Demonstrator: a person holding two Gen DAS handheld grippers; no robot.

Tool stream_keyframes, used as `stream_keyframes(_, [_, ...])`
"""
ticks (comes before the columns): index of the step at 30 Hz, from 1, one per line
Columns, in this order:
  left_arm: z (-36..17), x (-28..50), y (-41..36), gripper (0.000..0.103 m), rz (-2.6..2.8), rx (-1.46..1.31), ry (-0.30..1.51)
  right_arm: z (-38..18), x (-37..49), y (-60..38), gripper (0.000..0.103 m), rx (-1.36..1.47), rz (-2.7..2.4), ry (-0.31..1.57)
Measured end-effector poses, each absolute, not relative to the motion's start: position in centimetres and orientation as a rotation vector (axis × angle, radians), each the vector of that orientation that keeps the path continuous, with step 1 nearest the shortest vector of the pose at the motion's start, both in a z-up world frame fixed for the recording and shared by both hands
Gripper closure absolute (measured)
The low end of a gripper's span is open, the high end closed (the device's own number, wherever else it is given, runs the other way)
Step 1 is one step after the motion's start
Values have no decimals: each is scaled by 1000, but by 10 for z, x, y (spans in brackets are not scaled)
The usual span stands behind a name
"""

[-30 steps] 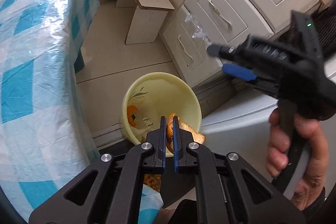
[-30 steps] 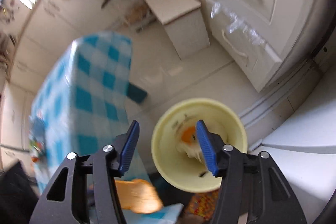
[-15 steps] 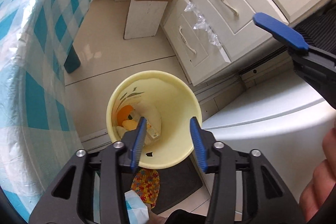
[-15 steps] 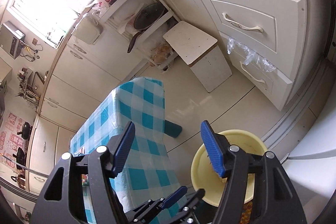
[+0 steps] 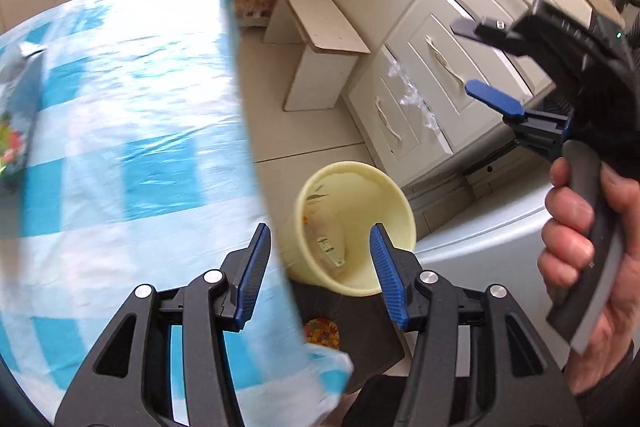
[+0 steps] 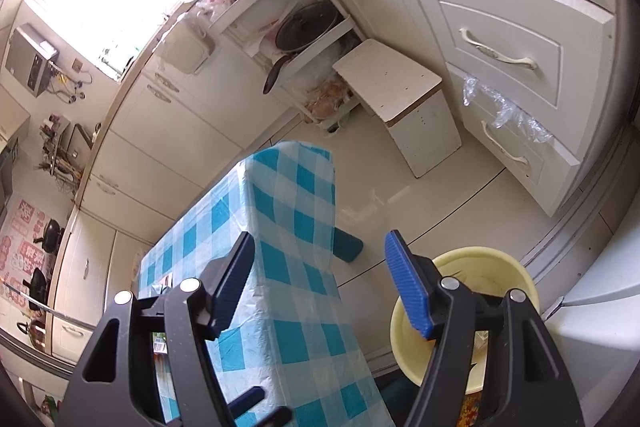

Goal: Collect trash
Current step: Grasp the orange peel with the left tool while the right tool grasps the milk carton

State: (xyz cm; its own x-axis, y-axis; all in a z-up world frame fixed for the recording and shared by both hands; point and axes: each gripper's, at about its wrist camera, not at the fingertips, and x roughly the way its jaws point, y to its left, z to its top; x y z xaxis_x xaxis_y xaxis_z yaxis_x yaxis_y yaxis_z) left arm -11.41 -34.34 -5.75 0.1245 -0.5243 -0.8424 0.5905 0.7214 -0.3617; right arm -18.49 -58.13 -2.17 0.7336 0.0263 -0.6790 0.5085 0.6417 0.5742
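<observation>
A pale yellow trash bucket (image 5: 384, 203) stands on the floor beside the table; it also shows in the right wrist view (image 6: 516, 275). Wrappers and scraps (image 5: 328, 247) lie inside it. My left gripper (image 5: 320, 263) is open and empty, above the table edge and the bucket. My right gripper (image 6: 320, 279) is open and empty, higher up, over the table corner; it shows in the left wrist view (image 5: 480, 63) at the right, held by a hand. Colourful packets (image 5: 10, 143) lie at the table's far left edge, blurred.
A table with a blue-and-white checked cloth (image 5: 120, 147) fills the left. A small white stool (image 5: 324, 55) stands on the tiled floor. White drawer cabinets (image 5: 452, 59) line the right. A white appliance top (image 5: 480, 239) sits beside the bucket. A dark mat (image 5: 348, 339) lies below.
My left gripper opened and dropped the orange trash into the bucket, then swung left over the table. My right gripper rose away from the bucket, staying open.
</observation>
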Motion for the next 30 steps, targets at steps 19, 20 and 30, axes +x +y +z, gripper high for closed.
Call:
stream_keyframes(19, [-35, 20, -30, 48, -185, -291, 1129, -26, -79, -421, 34, 625, -22, 908])
stream_keyframes(20, [-37, 26, -26, 47, -179, -295, 1131, -27, -73, -410, 34, 617, 0, 916])
stream_keyframes(30, [-72, 62, -15, 44, -100, -295, 1145, -43, -16, -298, 30, 458, 156, 1008])
